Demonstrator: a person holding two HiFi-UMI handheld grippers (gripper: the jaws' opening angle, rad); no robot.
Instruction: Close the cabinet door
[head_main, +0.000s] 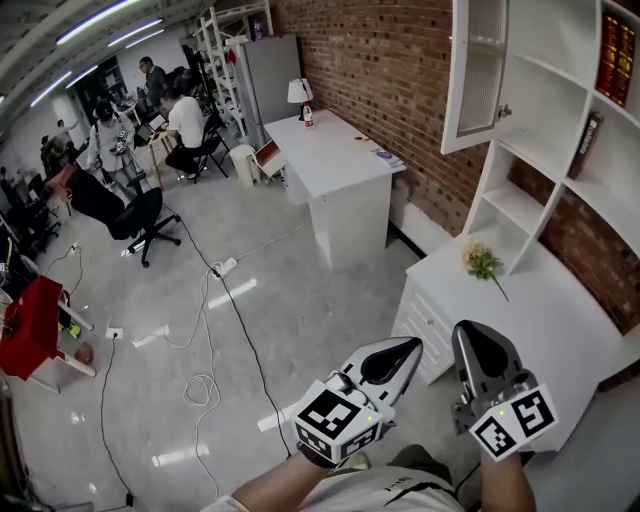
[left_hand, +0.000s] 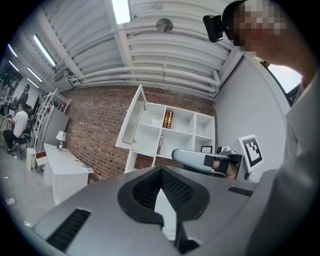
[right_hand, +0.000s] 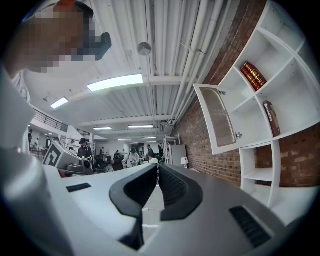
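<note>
since the left gripper (head_main: 405, 352) has its fingers pressed together with nothing between them, it can only push, not grasp. the right gripper (head_main: 472, 340), just beside it over the near edge of the table (head_main: 560, 330), is likewise closed and empty. the cabinet door (head_main: 478, 70) stands swung out from the upper left compartment of the cabinet (head_main: 530, 150), above the table's far edge and well apart from both grippers.

probable faults:
- contact close to the hinge side gives poor leverage, so the door may stop short of closing.
- a hard push may slam the door and shake the shelves.
- a low approach may sweep the flower sprig (head_main: 483, 262) lying near the table's far edge.

contents: the compartment behind the door shows nothing inside. the upper compartment to its right holds upright red books (head_main: 615, 55). below those, one dark book (head_main: 587, 140) leans against the divider. the lower shelves appear bare.
</note>
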